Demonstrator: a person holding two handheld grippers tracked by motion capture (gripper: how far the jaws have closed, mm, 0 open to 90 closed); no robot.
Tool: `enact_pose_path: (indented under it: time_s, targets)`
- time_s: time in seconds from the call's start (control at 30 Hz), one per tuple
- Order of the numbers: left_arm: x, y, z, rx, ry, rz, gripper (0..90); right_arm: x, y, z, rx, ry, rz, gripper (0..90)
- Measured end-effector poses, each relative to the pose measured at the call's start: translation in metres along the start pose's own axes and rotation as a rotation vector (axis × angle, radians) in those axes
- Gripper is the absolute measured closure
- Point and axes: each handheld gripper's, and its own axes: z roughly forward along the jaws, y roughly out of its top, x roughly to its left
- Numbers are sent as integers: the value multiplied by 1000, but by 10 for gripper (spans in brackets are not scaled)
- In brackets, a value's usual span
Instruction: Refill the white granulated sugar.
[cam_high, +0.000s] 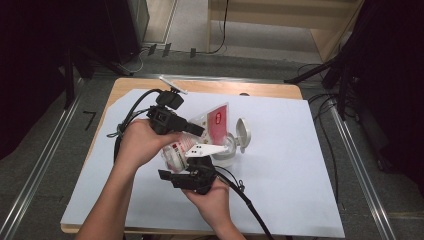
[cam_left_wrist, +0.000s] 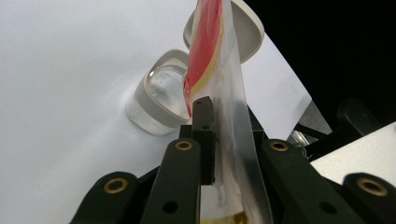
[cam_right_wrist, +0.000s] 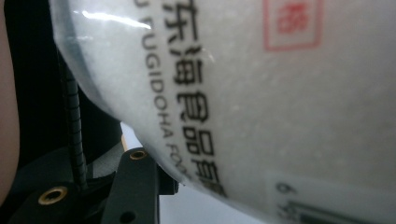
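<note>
Two hand-held black tools work together on one clear plastic bag of white granules with a red label panel and black printed characters (cam_high: 200, 137). The bag is held off the white sheet covering the wooden tabletop (cam_high: 280, 190), near the middle of that sheet, tilted with its red-printed end (cam_high: 218, 122) toward a small clear round container with a pale rim (cam_high: 227, 150).

The left tool (cam_high: 192, 129) is closed on the flat, empty upper part of the bag (cam_left_wrist: 219, 70); in the left gripper view the thin film passes between the two black jaws, which stand narrowly apart with the film pinched between them. The container (cam_left_wrist: 161, 95) lies just beyond the bag end, with its hinged white lid (cam_high: 243, 134) swung up and open beside it.

The right tool (cam_high: 192, 175) sits below the left one, against the full lower part of the bag. In the right gripper view the bulging, granule-filled bag (cam_right_wrist: 280, 93) presses close to the camera, and one black jaw touches its underside. The other jaw is hidden, so it cannot be told whether this tool clamps the bag.
</note>
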Motion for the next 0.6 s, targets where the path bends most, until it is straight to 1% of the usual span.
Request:
enact_pose_path:
  time_s: [0.07,0.13,0.17,0.2,0.27,0.3,0.37,0.4,0.43,0.47,0.53,0.6]
  targets:
    - [-1,0,0,-3,-10,2,824,0,0,-1,-4,5,8,612]
    - [-2,0,-1,-7,-8,-2,821,0,1,-1,-5,10,13,614]
    - [-2,0,-1,-14,-9,-1,816,0,1,-1,-12,17,15,616]
    - [-3,0,-3,-28,-14,5,805,1,3,-3,-20,31,31,617]
    - [-3,0,-3,-30,-11,10,799,1,3,-3,-26,39,36,618]
    - [-3,0,-4,-31,-9,12,790,1,5,-3,-33,58,49,618]
    - [-4,0,-6,-33,-4,14,790,1,5,-3,-38,67,56,619]
    - [-4,0,-6,-33,-2,8,792,2,6,-2,-39,68,58,619]
    - [-4,0,-6,-33,-2,8,799,2,6,-2,-39,68,58,619]
    - [-3,-1,-7,-32,7,8,807,2,6,-1,-30,68,53,617]
    - [-3,-1,-8,-40,8,0,808,2,8,1,-20,63,48,610]
    - [-3,-2,-10,-44,8,0,806,3,9,3,-14,58,31,589]
